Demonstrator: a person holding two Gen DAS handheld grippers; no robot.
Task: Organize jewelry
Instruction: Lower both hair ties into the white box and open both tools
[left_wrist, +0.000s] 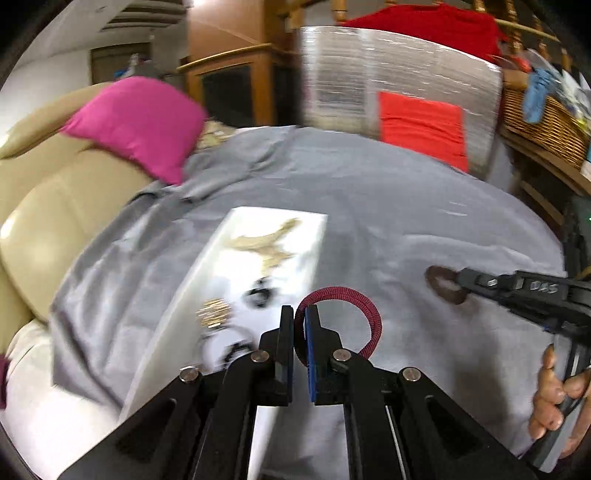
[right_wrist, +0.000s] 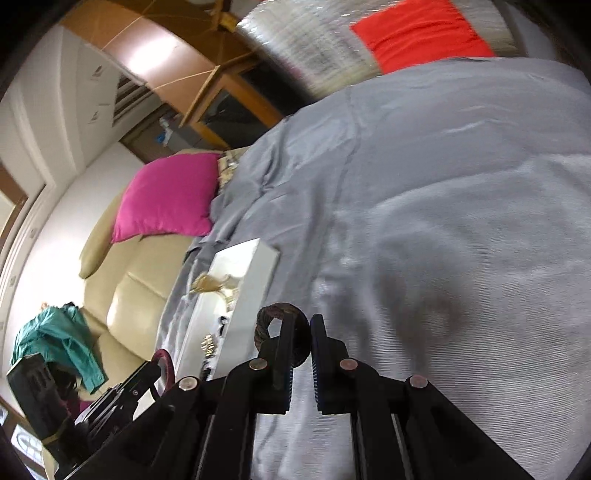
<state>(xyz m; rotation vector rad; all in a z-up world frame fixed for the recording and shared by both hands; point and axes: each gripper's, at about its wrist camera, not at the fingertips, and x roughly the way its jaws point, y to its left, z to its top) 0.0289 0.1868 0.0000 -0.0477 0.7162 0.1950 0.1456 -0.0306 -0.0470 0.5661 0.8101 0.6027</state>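
Grey cloth (left_wrist: 369, 206) covers bed. Left gripper (left_wrist: 300, 317) fingers pinch maroon bangle (left_wrist: 354, 306): light, stiff, slippery. Right gripper (right_wrist: 303, 328) fingers pinch brown ring (right_wrist: 271, 325) by rim. White tray (left_wrist: 266, 251) near.

Tray (left_wrist: 236, 258) on cloth (left_wrist: 406, 206), beside sofa (left_wrist: 55, 221)

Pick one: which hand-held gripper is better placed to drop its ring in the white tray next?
Left, probably. The left hand-held gripper, shut on the maroon bangle, sits right beside the white tray; the right hand-held gripper, holding the brown ring, is farther across the grey cloth.
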